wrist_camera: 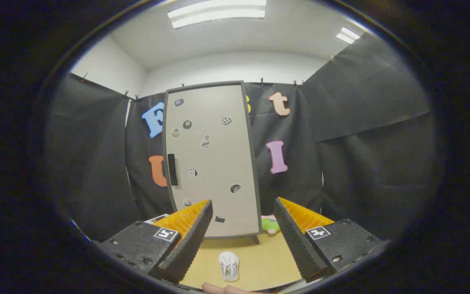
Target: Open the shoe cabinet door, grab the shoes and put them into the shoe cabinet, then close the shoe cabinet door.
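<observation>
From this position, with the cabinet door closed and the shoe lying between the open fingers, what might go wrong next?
1. The shoe cabinet door is closed. If the open hand-held gripper takes the white shoe first, no finger may be free for the black handle.
2. The handle is narrow and off to one side of the fingers; they may slip off it.
3. The shoe lies close before the door, so a swinging door may hit it.

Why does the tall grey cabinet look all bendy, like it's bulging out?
In the gripper view the fisheye lens curves straight lines, so the shoe cabinet bows outward; the ceiling lights glare white; the open gripper, holding nothing, looks oversized near the lens, and the white shoe on the table between its fingers looks tiny but sharp.
</observation>
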Motion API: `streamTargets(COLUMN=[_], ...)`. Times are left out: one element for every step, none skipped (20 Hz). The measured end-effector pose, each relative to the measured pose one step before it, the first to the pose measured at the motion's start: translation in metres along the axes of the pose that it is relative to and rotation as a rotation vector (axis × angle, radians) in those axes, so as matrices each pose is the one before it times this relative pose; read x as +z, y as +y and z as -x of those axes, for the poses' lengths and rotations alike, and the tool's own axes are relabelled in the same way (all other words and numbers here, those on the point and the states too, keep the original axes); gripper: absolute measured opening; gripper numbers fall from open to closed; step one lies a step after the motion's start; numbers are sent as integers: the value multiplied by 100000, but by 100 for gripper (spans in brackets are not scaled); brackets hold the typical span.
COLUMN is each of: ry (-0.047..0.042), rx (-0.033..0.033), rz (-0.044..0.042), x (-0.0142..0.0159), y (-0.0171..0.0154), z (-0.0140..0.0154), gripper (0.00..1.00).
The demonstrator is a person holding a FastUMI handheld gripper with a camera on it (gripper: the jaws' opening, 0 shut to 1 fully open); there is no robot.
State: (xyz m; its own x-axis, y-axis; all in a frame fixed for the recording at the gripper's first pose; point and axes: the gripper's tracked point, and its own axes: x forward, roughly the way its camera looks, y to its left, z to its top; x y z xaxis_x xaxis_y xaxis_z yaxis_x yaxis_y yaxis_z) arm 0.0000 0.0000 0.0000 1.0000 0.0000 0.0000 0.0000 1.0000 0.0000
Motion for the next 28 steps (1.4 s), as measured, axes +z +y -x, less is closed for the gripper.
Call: streamTargets(ry=[-691,-430,-81,286,250,-24,-223,-499,87,273,449,46,-215,-26,-629,-654,-356,-409,-279,-375,-297,-323,-1033,-1227,-1661,-1304,-781,-64], rx=[-251,85,540,453,271,48,114,138,-19,138,274,571,354,301,665,753,471,517,337,54,-93,195,97,75,136,-326,-1264,-447], rz=[256,40,81,47,81,64,90,-49,177,482,712,610,382,386,82,152,412,617,611,114,-257,-110,-405,291,865,630,258,738], x=[156,-109,-53,-240,4,-18,19,-103,-238,-409,-236,-83,62,-65,120,76,40,30,29,-80,149,116,446,563,601,536,239,89], y=[-135,5,89,76,-19,-85,-53,-55,-163,-46,80,39,68,16,199,159,137,97,118,77,74,139,253,197,307,65,23,341], z=[143,88,87,-82,38,4,175,112,169,30,31,-78,8,81,153,224,159,77,104,-33,-58,-163,-321,-470,-787,-770,-1056,-1104], gripper=[99,99,99,99,99,99,99,99,99,99,99,99,99,99,99,99,99,99,99,99,99,99,99,99,99,99,99,99])
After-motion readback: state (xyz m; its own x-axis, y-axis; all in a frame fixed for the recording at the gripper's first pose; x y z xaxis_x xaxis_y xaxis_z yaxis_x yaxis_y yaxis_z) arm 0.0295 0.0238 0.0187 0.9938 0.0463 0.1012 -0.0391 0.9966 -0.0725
